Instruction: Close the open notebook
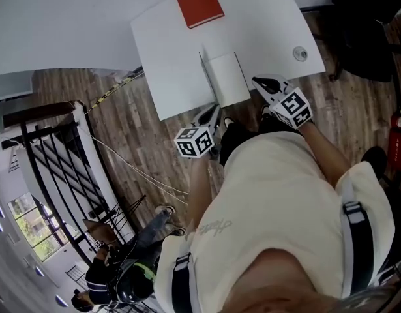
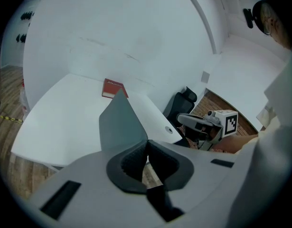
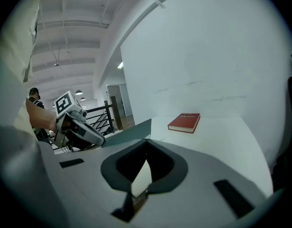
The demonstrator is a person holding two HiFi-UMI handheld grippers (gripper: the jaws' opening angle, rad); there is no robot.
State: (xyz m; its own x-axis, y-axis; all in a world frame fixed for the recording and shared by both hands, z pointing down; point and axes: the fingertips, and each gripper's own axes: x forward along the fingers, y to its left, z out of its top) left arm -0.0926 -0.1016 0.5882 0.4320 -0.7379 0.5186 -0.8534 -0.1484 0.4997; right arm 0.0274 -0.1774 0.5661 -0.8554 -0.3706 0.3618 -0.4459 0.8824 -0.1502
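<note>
**Open notebook (image 1: 227, 78) pinched by its grey cover at the near table edge**

The notebook, with a stiff grey cover and white pages, lies on a white rectangular table (image 1: 167, 51). The table stands on a brown wood-plank floor (image 1: 141, 135) against a plain white wall. A black metal railing (image 1: 50, 149) runs along a drop to a lower level.

The left gripper (image 2: 146, 144) has its jaws pressed together on the edge of the cover, which rises steeply straight ahead of the tips. The right gripper (image 3: 146, 141) has its jaw tips meeting with nothing clearly between them. A white page shows through the gap behind the pads, and the raised cover slants away just left of the tips.

A closed red hardback book (image 1: 198, 4) lies well beyond both pairs of jaws, at the far end of the table.

Only the head view shows the page lying flat beside the upright cover, and a small round grommet (image 1: 300, 53) in the tabletop beyond the right jaws. Only the left gripper view shows a black office chair (image 2: 183, 101), beyond and right of its jaws. Each gripper view shows the other gripper off to the side of its own jaws. The right gripper view alone shows the high white ceiling with its lights.
</note>
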